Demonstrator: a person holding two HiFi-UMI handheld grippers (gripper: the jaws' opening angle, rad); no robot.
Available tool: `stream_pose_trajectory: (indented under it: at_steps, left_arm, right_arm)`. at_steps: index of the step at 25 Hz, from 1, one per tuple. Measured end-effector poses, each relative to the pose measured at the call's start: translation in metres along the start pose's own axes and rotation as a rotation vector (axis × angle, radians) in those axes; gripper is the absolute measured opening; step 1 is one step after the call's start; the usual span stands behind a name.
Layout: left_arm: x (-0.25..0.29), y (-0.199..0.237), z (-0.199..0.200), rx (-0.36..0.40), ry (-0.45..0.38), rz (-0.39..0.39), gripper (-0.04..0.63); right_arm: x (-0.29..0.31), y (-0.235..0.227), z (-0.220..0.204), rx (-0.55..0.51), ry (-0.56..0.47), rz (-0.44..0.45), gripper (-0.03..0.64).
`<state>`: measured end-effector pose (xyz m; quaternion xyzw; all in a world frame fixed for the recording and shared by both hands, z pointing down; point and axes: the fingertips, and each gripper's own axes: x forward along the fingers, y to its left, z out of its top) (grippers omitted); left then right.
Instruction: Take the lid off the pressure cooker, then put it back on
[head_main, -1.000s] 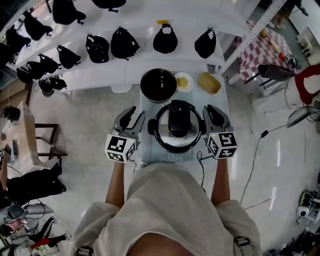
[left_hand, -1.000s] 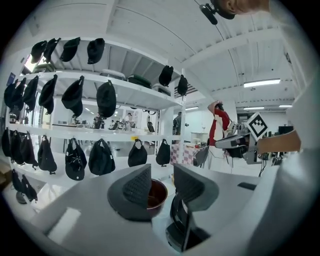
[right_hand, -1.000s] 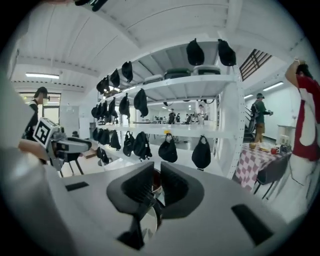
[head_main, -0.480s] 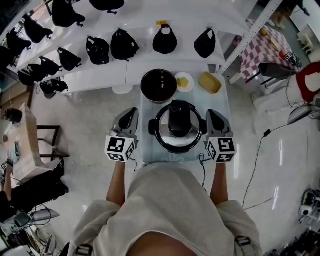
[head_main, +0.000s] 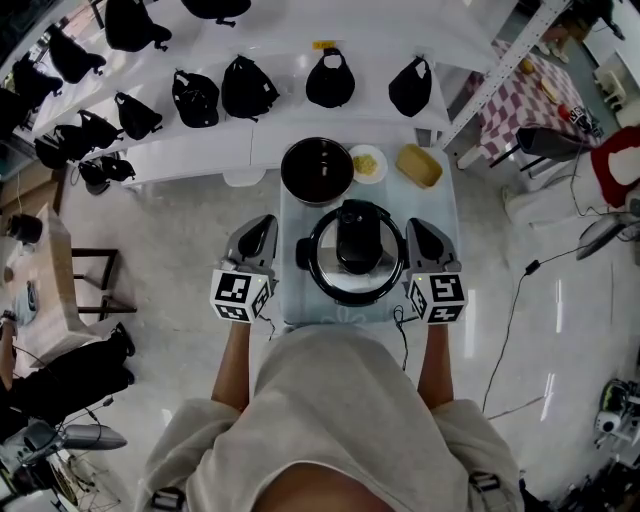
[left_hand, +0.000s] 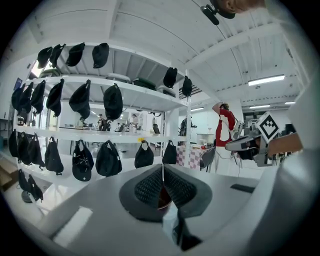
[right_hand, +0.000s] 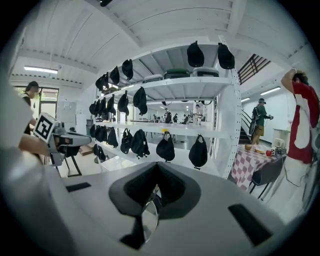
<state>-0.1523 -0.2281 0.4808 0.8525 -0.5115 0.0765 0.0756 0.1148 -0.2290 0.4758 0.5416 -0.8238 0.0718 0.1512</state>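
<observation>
Pressure cooker lid, round steel with a black handle (head_main: 357, 250), sits on the cooker on a small pale table (head_main: 296, 215) in the head view. It lies between the left gripper (head_main: 262, 230) and the right gripper (head_main: 415, 232), neither gripping it.

Left gripper view: ribbed black pads (left_hand: 150, 187) pressed together, nothing between.

Right gripper view: dark pads (right_hand: 172, 187) likewise closed and empty.

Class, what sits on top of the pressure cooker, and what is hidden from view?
The lid sits on the pressure cooker, its black handle across the middle. It covers the cooker's inside, so any contents cannot be seen.
</observation>
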Motion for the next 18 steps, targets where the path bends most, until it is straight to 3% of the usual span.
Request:
stream_pose_trajectory:
  at_steps: [18]
  left_arm:
    - [-0.0001, -0.0047, -0.0002, 0.0, 0.003, -0.012, 0.012]
  right_arm:
    - [0.0, 0.0044, -0.003, -0.008, 0.011, 0.001, 0.0]
